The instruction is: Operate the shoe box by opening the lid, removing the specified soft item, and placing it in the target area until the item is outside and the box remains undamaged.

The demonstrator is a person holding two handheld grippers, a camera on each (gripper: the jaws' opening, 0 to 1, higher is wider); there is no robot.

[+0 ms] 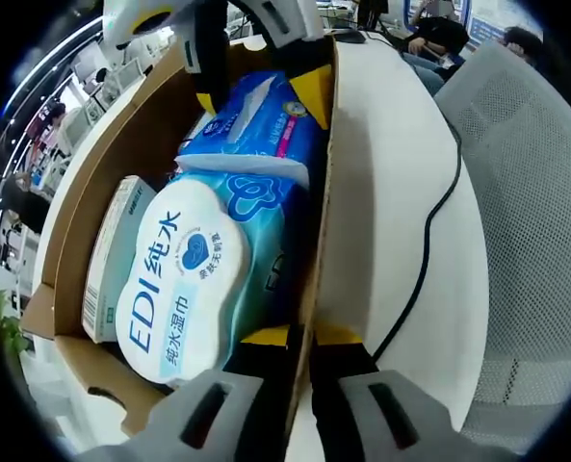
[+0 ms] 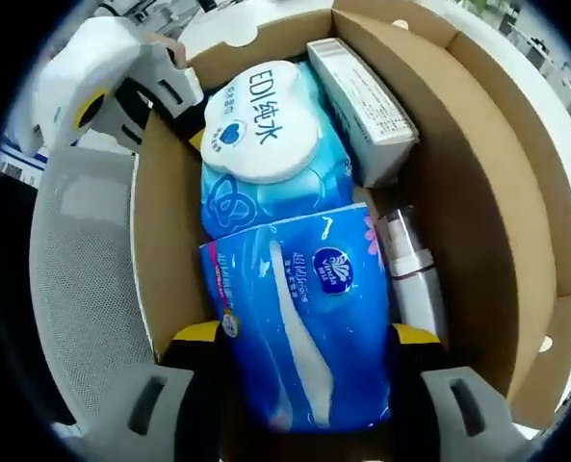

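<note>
Flanking tissue pack (image 2: 309, 318): wipes (image 2: 266, 120), bottle (image 2: 415, 279).

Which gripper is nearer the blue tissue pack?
Right. The right gripper straddles the blue tissue pack; the left gripper clamps the box wall beside the wet wipes.
</note>
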